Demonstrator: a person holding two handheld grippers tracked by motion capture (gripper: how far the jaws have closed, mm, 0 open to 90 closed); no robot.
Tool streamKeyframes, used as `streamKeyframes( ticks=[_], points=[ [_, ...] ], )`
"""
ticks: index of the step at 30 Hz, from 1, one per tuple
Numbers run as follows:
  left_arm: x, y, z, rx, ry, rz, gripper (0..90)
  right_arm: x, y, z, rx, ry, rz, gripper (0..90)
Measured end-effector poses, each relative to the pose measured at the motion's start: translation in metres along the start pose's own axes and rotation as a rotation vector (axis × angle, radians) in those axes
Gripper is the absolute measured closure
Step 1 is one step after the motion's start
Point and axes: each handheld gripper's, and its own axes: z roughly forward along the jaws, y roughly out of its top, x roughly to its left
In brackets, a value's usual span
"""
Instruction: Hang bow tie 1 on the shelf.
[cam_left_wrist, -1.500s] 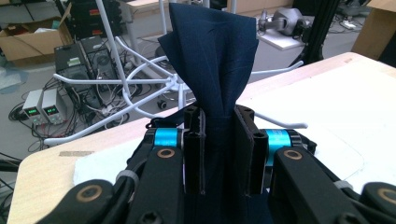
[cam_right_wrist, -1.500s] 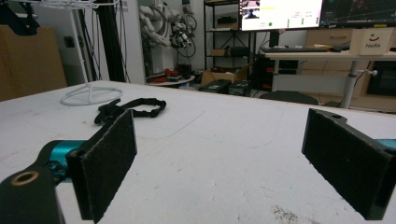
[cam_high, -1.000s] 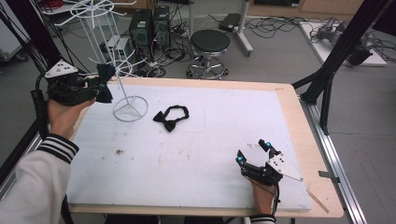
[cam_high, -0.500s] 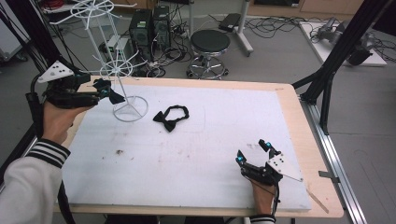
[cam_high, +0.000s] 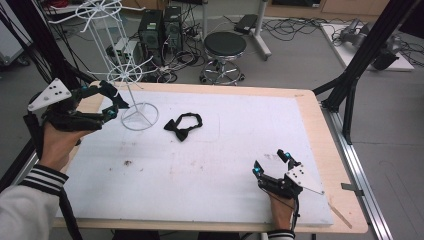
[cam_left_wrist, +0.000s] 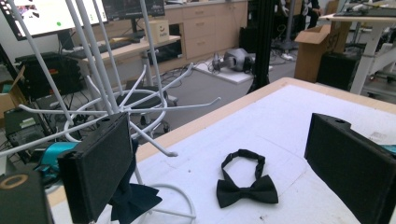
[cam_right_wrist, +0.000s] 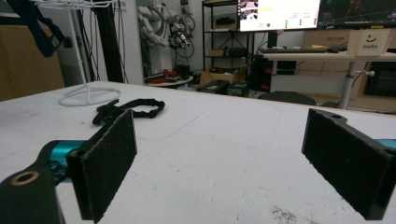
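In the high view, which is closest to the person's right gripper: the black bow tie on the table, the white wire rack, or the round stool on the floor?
From the right gripper:
1. Black bow tie, mid-table, up and left.
2. White wire rack, at the table's far left.
3. Stool, on the floor beyond the table.

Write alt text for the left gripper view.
The left tool's two black jaws stand wide apart, just opened, with a dark blue bow tie hanging on a white wire rack behind the left jaw. A black bow tie lies flat on the white table between the jaws, farther off.
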Motion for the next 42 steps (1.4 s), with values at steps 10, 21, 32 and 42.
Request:
streamKeyframes(
  ticks=[10, 21, 32, 42],
  points=[
    [-0.012, -0.031, 0.001, -0.027, -0.032, -0.011, 8.2, 0.000, 0.000, -0.001, -0.004, -0.004, 0.005, 9.4],
    [-0.026, -0.061, 0.004, -0.052, -0.063, 0.015, 8.2, 0.000, 0.000, -0.001, -0.007, -0.004, -0.003, 9.4],
    [-0.032, -0.084, 0.005, -0.050, -0.078, -0.005, 8.2, 0.000, 0.000, -0.001, -0.008, -0.003, 0.002, 9.4],
    [-0.030, -0.092, 0.005, -0.043, -0.072, -0.009, 8.2, 0.000, 0.000, -0.001, -0.007, -0.003, 0.001, 9.4]
  ],
)
